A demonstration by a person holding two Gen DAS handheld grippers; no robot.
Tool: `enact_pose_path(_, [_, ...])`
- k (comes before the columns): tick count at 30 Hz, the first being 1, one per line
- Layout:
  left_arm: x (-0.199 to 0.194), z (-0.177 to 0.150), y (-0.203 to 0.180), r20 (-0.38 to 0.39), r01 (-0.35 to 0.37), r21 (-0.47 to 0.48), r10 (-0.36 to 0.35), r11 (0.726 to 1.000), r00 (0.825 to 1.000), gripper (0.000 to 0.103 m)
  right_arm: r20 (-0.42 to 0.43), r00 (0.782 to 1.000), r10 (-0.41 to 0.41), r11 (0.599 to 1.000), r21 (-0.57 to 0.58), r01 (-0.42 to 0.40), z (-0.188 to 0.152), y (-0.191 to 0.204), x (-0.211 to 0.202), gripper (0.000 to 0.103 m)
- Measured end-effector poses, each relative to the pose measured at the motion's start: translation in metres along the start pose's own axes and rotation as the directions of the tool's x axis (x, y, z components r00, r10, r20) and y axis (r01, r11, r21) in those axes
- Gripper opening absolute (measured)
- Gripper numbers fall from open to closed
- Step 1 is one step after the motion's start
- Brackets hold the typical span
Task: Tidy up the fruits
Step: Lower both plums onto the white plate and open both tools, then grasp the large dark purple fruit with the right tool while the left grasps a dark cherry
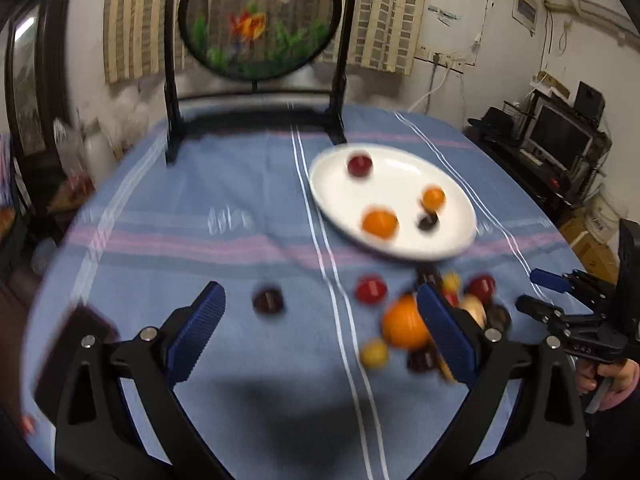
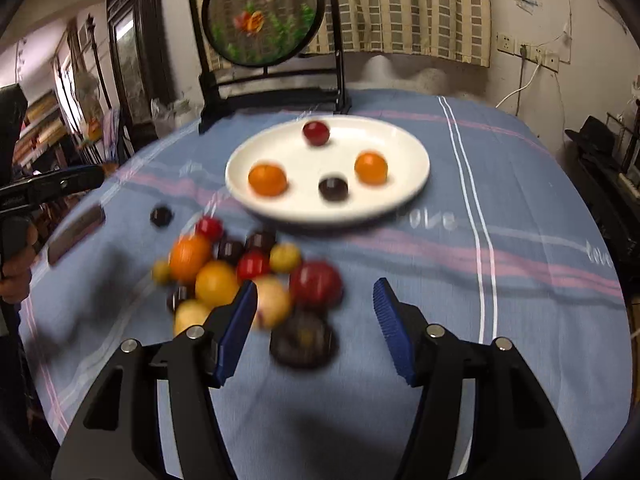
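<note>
A white plate (image 1: 400, 248) (image 2: 408, 148) on the blue cloth holds several fruits: two oranges, a red one and a dark one. A pile of mixed fruits (image 2: 256, 276) (image 1: 404, 322) lies in front of it. A lone dark fruit (image 1: 268, 301) (image 2: 161, 216) lies apart on the left. My left gripper (image 1: 320, 328) is open and empty, the lone dark fruit just beyond its fingers. My right gripper (image 2: 316, 324) is open and empty above the pile's near edge, over a large dark fruit (image 2: 303, 340); it also shows in the left wrist view (image 1: 536, 290).
A round goldfish screen on a black stand (image 1: 256, 24) (image 2: 264, 16) stands at the table's far edge behind the plate. A dark flat object (image 2: 76, 234) (image 1: 76, 344) lies on the cloth at the left. Furniture surrounds the table.
</note>
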State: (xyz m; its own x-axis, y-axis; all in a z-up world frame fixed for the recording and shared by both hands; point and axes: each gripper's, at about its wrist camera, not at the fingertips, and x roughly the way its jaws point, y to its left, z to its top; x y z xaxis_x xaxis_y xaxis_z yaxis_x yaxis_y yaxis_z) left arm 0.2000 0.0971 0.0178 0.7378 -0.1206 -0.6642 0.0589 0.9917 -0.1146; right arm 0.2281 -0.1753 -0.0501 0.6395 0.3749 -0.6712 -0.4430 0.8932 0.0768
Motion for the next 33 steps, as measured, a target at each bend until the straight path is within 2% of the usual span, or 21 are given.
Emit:
enact_pose_path(4, [0.005, -0.051, -0.012, -0.041, 0.068, -0.021, -0.069, 0.997, 0.997, 0.098, -0.060, 0.998, -0.020, 0.999, -0.028, 0.018, -0.024, 0.008, 0.002, 0.061])
enact_pose_path(6, [0.010, -0.065, -0.019, -0.062, 0.079, -0.020, -0.080, 0.997, 0.995, 0.098, -0.067, 0.997, -0.030, 0.999, -0.036, 0.027, -0.026, 0.010, 0.003, 0.061])
enact_pose_path(10, [0.014, -0.082, -0.036, -0.086, 0.086, 0.046, -0.082, 0.995, 0.993, 0.098, -0.084, 0.996, -0.043, 0.998, -0.053, 0.039, -0.023, 0.011, 0.010, 0.061])
enact_pose_path(13, [0.014, -0.082, -0.035, -0.086, 0.097, 0.034, -0.094, 0.995, 0.992, 0.098, -0.124, 0.991, -0.040, 0.998, -0.060, 0.033, -0.019, 0.011, 0.023, 0.061])
enact_pose_path(18, [0.018, -0.084, -0.025, -0.106, 0.120, -0.022, -0.122, 0.993, 0.987, 0.098, -0.152, 0.987, -0.058, 0.996, -0.073, 0.047, -0.016, 0.011, 0.036, 0.061])
enact_pose_path(21, [0.017, -0.083, -0.025, -0.104, 0.132, -0.024, -0.134, 0.991, 0.986, 0.098, -0.162, 0.985, -0.054, 0.996, -0.075, 0.042, -0.017, 0.010, 0.040, 0.060])
enact_pose_path(22, [0.017, -0.083, -0.026, -0.107, 0.130, -0.024, -0.132, 0.991, 0.985, 0.098, -0.161, 0.985, -0.056, 0.996, -0.082, 0.043, -0.016, 0.011, 0.041, 0.057])
enact_pose_path(23, [0.018, -0.083, -0.026, -0.110, 0.128, -0.025, -0.130, 0.991, 0.985, 0.098, -0.164, 0.985, -0.060, 0.995, -0.093, 0.045, -0.017, 0.013, 0.043, 0.047])
enact_pose_path(24, [0.018, -0.083, -0.026, -0.110, 0.127, -0.026, -0.129, 0.992, 0.986, 0.098, -0.168, 0.985, -0.045, 0.995, -0.094, 0.030, -0.017, 0.013, 0.044, 0.045])
enact_pose_path(27, [0.017, -0.079, -0.022, -0.092, 0.149, -0.031, -0.152, 0.988, 0.984, 0.098, -0.161, 0.987, -0.002, 0.998, -0.061, -0.008, -0.016, 0.007, 0.043, 0.044])
enact_pose_path(28, [0.017, -0.075, -0.019, -0.082, 0.144, -0.022, -0.145, 0.989, 0.986, 0.097, -0.155, 0.988, 0.023, 0.999, -0.033, -0.029, -0.016, 0.002, 0.041, 0.044])
enact_pose_path(30, [0.016, -0.061, -0.011, -0.043, 0.089, 0.011, -0.088, 0.996, 0.995, 0.095, -0.137, 0.987, 0.089, 0.995, 0.060, -0.081, -0.015, -0.013, 0.038, 0.044])
enact_pose_path(33, [0.020, -0.037, 0.005, 0.004, 0.023, 0.042, -0.023, 0.999, 1.000, 0.087, -0.099, 0.993, 0.065, 0.995, 0.086, -0.057, -0.013, -0.020, 0.030, 0.044])
